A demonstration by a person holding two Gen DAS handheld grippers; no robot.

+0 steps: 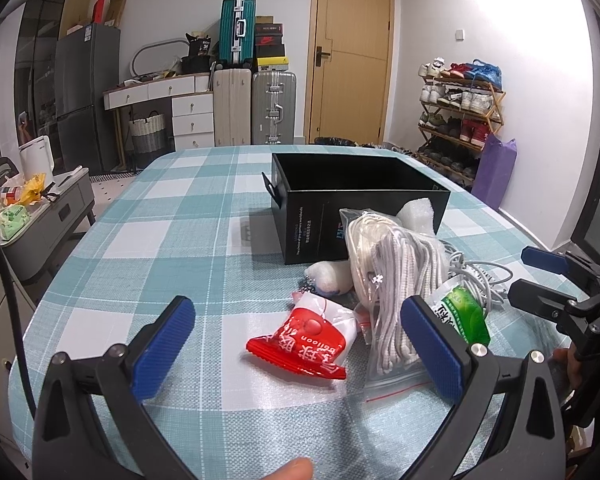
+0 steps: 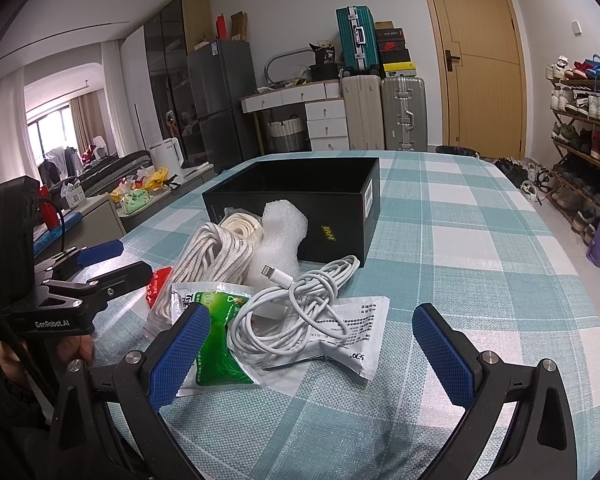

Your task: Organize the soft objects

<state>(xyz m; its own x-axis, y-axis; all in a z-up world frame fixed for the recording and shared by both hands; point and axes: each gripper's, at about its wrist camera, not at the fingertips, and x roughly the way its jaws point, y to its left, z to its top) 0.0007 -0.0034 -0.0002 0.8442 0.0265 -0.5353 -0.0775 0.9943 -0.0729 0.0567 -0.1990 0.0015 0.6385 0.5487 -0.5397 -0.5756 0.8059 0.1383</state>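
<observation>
Behind the wide-apart right tool (image 2: pixel 312 354) and left tool (image 1: pixel 298 344), rope bundles (image 2: pixel 212 256) half-hide the black box (image 2: pixel 300 200).

We read "Balloon", upside down, in white on the red balloon packet (image 1: pixel 300 346), above large white Chinese characters we cannot make out. "GenRobot.AI" stands in white on the body of the left claw (image 2: pixel 112 260) in the right wrist view. The white sachet (image 2: pixel 356 332) under the cable bears "999", inverted, and fine Chinese print too small to read. The black box (image 1: pixel 320 220) carries a white line beginning "The choice of pro", the rest blurred.
</observation>
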